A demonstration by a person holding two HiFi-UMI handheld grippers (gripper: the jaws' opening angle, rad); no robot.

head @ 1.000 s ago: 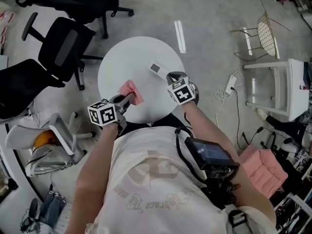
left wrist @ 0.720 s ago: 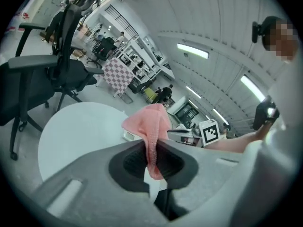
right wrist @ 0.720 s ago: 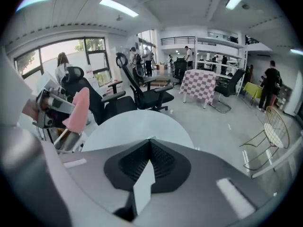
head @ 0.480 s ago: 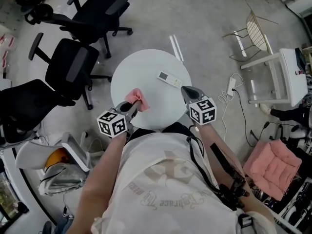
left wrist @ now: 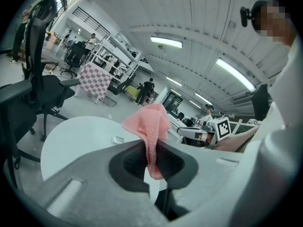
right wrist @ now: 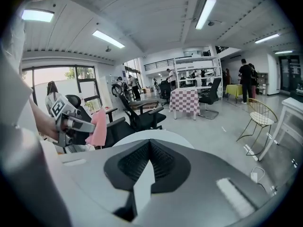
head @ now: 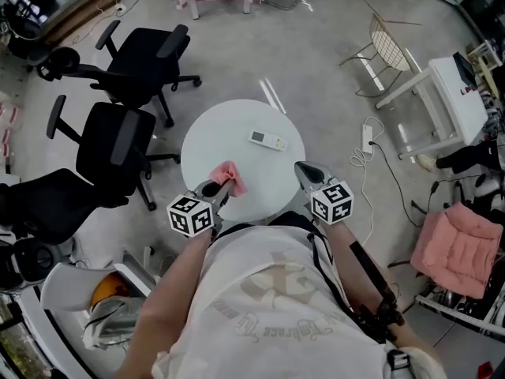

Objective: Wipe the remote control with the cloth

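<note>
The left gripper is clamping a pink cloth between closed jaws. A fold is sticking up past the tips and a tail is hanging down behind them. It is hovering over the near left part of the round table.

The remote is lying flat on the far right part of the table. It is ahead and to the right of the cloth, well apart from it, and nothing is touching it.

The right gripper is hanging by the near right rim, jaws pressed fully together on nothing. The remote is lying ahead and a little left of its tips.

By my reading, no wiping contact is being made: the cloth is in hand but off the remote. The next move is calling for carrying the cloth forward and rightward and lowering it onto the remote's top. The right jaws are probably needing to open and steady the remote so it is not sliding under the strokes.
</note>
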